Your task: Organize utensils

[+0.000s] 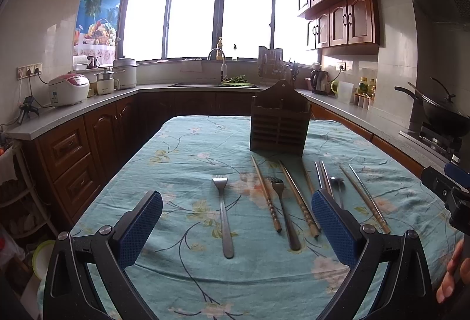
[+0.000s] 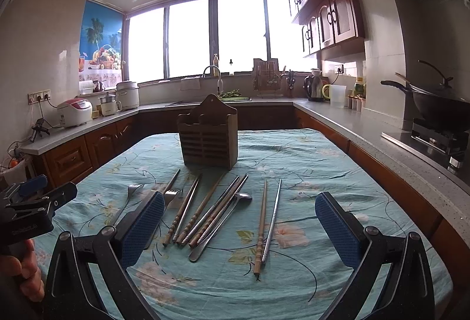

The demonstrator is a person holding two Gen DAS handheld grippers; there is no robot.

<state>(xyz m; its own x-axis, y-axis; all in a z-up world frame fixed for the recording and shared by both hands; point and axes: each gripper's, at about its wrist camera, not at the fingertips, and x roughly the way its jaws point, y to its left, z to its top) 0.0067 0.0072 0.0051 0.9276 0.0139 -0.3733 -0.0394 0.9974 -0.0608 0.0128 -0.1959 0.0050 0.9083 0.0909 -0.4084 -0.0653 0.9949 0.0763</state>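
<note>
A brown wooden utensil holder (image 1: pixel 279 121) (image 2: pixel 209 134) stands upright on the floral teal tablecloth (image 1: pixel 191 149) (image 2: pixel 308 161). In front of it lie two metal forks (image 1: pixel 223 214) (image 1: pixel 283 208), several wooden and metal chopsticks (image 1: pixel 265 196) (image 2: pixel 261 226) and a metal spoon (image 1: pixel 337 187) (image 2: pixel 226 220). My left gripper (image 1: pixel 236 227) is open and empty, hovering above the near fork. My right gripper (image 2: pixel 239 227) is open and empty, hovering above the chopsticks and spoon.
Kitchen counters run around the table: rice cookers (image 1: pixel 69 89) at left, a sink (image 1: pixel 211 83) under the window, a kettle (image 1: pixel 319 82) and a wok on the stove (image 2: pixel 440 105) at right. The other gripper shows at each view's edge (image 1: pixel 449 190) (image 2: pixel 32 208).
</note>
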